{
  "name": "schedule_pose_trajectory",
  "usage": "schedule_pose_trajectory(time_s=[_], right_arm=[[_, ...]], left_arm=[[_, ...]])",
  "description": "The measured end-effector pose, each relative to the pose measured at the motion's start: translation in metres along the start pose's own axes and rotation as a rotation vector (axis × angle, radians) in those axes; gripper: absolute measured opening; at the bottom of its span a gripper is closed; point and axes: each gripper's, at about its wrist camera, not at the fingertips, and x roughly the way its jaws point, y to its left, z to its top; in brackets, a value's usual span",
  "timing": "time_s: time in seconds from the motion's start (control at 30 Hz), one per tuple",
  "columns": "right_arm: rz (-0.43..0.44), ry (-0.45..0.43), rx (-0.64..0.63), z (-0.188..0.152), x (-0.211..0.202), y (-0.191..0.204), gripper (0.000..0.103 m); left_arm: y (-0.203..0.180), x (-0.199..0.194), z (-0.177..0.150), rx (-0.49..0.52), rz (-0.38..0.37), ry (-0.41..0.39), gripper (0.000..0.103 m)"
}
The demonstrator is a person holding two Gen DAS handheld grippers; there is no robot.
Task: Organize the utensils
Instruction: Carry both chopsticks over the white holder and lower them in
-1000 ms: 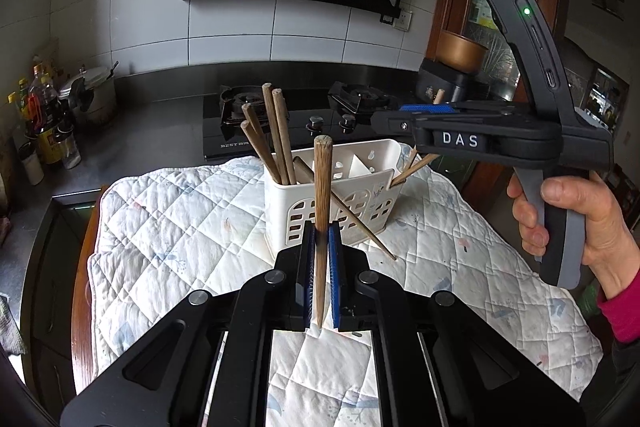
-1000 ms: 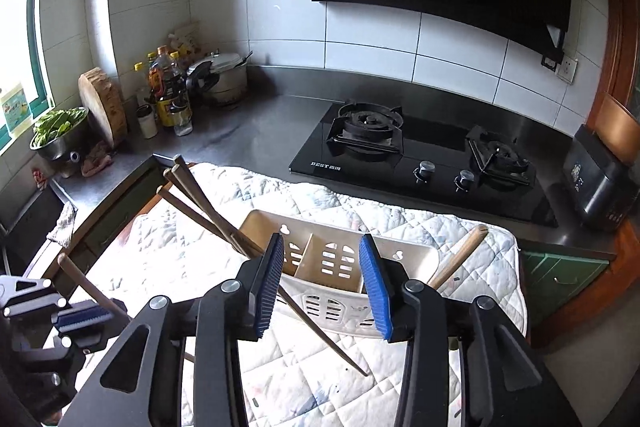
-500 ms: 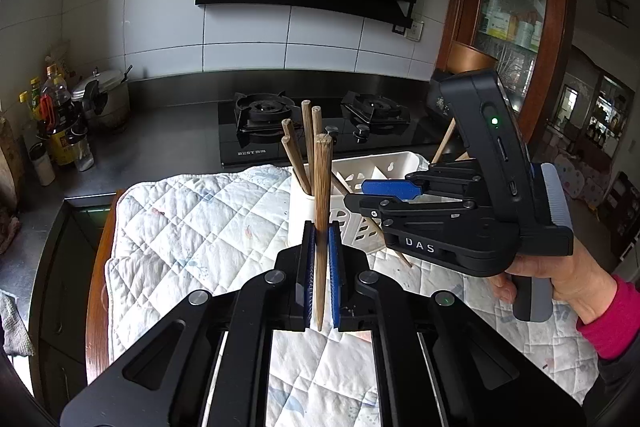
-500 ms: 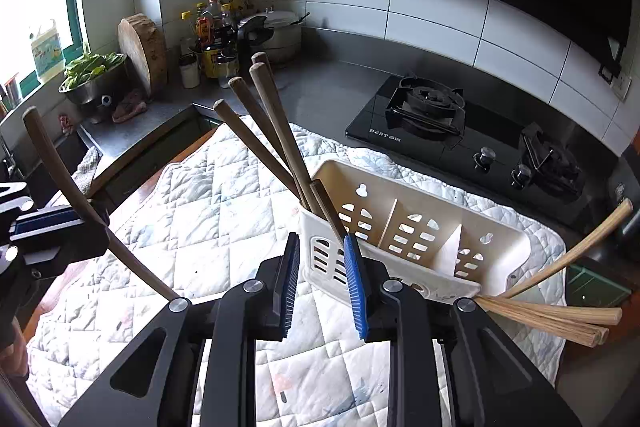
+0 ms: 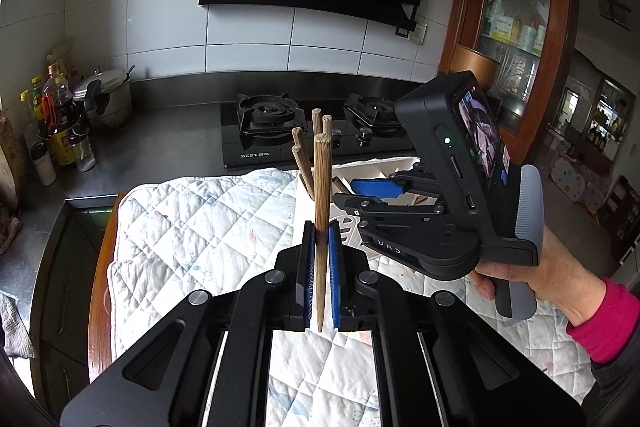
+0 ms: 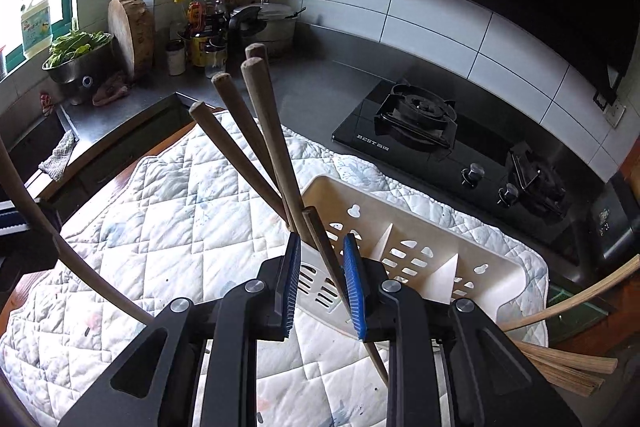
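Since a second ago, the right gripper [image 6: 320, 279] has been dropping toward the near left end of the white utensil caddy [image 6: 412, 259], and its jaws, wide before, are closing now around a dark leaning chopstick [image 6: 320, 239]. That stick is passing between the blue pads [image 6: 352, 283]; it is lying against the right-hand one, while a gap is showing on the other side, so the grip is not yet complete.

Four more dark chopsticks [image 6: 256, 131] are standing in the caddy's left compartment, fanning out toward the counter's far left corner. The caddy's other two compartments are showing only their dividers and slotted walls. Pale bamboo chopsticks [image 6: 560, 367] are lying off the caddy's right end, near the right edge of the quilted cloth [image 6: 160, 211] that is carrying the caddy.

Held steady all the while, the left gripper [image 5: 320, 275] is clamping one dark chopstick [image 5: 322, 211] upright, its pads pressed tight on the lower part of the stick and the blunt end rising above the fingers. From the left wrist view, the right gripper [image 5: 360, 193] is crossing in front of the caddy [image 5: 384, 167], gripped by a hand [image 5: 532, 271] in a pink sleeve [image 5: 608, 323].

Beyond the cloth, a black gas hob [image 6: 452, 147] is sitting on the steel counter [image 6: 312, 95], and bottles [image 6: 204, 23], a pressure cooker [image 6: 264, 23], a round chopping block [image 6: 132, 35] and a bowl of greens [image 6: 76, 55] are crowding the counter's far left corner.
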Motion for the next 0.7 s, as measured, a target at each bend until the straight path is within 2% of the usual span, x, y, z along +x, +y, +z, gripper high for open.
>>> schedule_pose_trajectory(time_s=[0.07,0.3,0.5,0.7], right_arm=[[0.017,0.004,0.002,0.000,0.002,-0.002,0.013],[-0.009,-0.012,-0.019,-0.002,-0.005,0.001,0.012],[-0.060,-0.075,-0.015,0.000,-0.049,-0.014,0.007],[-0.086,-0.134,0.020,0.012,-0.103,-0.036,0.006]], left_arm=[[-0.001,0.000,0.003,-0.002,-0.004,-0.004,0.005],[-0.005,-0.004,0.014,-0.001,-0.006,-0.027,0.005],[-0.012,-0.010,0.031,0.009,-0.014,-0.057,0.005],[-0.029,-0.017,0.063,0.023,-0.017,-0.123,0.005]])
